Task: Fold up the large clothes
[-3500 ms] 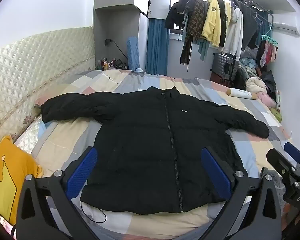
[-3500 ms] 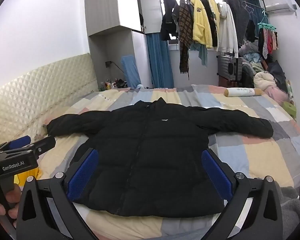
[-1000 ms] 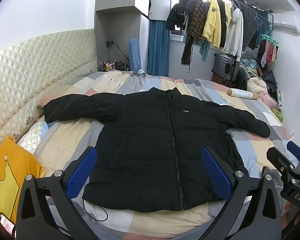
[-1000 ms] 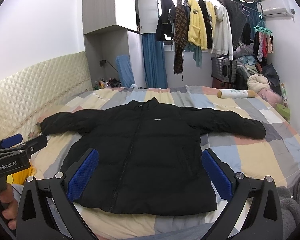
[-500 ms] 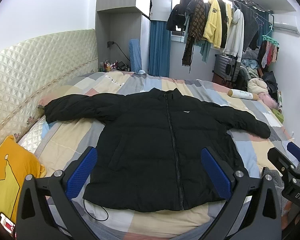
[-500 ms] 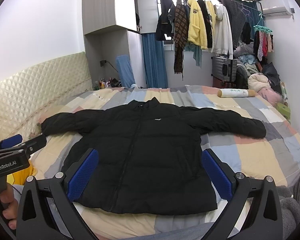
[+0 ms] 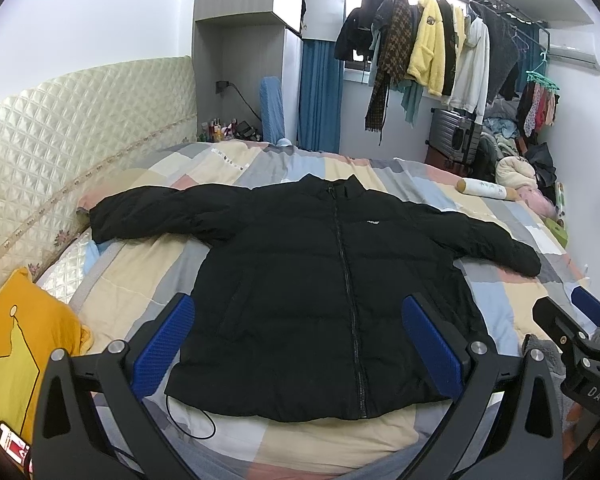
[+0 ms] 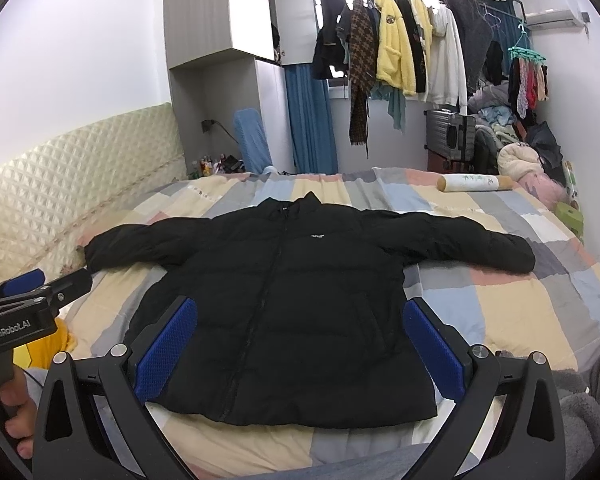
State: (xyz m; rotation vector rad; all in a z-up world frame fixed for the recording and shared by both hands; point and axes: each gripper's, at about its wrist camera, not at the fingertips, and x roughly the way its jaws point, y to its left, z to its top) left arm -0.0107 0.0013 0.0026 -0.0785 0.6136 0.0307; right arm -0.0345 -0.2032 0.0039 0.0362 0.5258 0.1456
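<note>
The black jacket (image 7: pixel 332 292) lies zipped and spread flat on the bed (image 7: pixel 236 168), sleeves out, ready for folding; I hold both jaws wide apart above its hem, gripping nothing.

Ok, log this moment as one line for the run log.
stage: pre-grasp | black jacket: flat, zipped, sleeves spread on bed | left gripper: open, empty | right gripper: open, empty | folds: none

Matt black puffer jacket (image 7: pixel 324 280) in quilted cloth lying on a soft patchwork cloth bedspread (image 7: pixel 236 168), glossy padded quilted headboard (image 7: pixel 60 140) catching light, left gripper (image 7: pixel 300 344) showing textured blue pads (image 7: pixel 162 346) on matt black plastic.
</note>
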